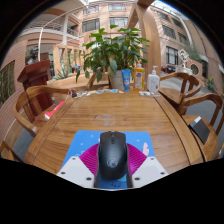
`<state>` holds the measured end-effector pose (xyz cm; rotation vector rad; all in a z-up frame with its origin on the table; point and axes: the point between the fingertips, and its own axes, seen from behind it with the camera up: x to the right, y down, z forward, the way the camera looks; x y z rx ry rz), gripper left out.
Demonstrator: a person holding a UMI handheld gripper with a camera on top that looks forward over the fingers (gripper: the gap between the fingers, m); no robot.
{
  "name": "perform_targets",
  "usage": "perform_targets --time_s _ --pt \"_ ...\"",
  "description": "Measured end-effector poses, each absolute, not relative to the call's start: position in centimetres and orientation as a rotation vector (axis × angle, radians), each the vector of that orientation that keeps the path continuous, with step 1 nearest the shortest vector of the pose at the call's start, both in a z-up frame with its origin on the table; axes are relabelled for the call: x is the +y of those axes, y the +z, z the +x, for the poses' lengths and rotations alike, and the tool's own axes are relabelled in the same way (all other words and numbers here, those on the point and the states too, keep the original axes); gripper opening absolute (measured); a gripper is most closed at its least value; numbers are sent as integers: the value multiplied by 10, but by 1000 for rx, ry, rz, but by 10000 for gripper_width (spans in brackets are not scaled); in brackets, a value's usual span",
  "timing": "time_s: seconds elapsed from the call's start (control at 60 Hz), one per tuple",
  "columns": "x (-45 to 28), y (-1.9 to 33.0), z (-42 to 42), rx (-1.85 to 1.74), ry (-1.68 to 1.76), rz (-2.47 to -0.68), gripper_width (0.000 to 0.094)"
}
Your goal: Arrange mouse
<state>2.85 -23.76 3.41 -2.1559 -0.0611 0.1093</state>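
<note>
The fingers are sitting either side of the mouse, with the pink pads showing against both its flanks. The pads are lying close in, but whether they are actually pressing on the shell or only flanking it I cannot tell; the gripper is hiding the mouse's rear and whatever is under it.

The mouse is sitting over a blue mat near the desk's near edge, its nose pointing toward the far edge. Whether it is resting on the mat or being held just above it is not clear.

Risks, as I judge them:
- The shell is looking smooth and curved, so a grip taken low on the rounded sides could be squeezing the mouse forward out of the pads.
- If it is dragging on the mat, the mat could be sliding or bunching on the desk.
- A release made so close to the near edge could be leaving the mouse to tip off.

Further out, a plant and bottle are standing at the far edge, well apart from the mouse. Chairs are ringing the desk.
</note>
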Motion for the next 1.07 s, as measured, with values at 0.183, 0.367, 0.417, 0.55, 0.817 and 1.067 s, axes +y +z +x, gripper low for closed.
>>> perform_targets --time_s 0.183,0.367,0.417,0.55,0.817,1.067 --pt "-243 -9 27 -80 50 -2226 475" --pt "-253 24 31 -78 11 -2198 857" --pt "-261 42 34 -71 -15 -2175 835" --pt "-291 88 33 -50 -47 -2122 863" --pt "-362 122 30 -53 -92 -2095 853" --pt "-393 123 22 -72 -78 -2092 855"
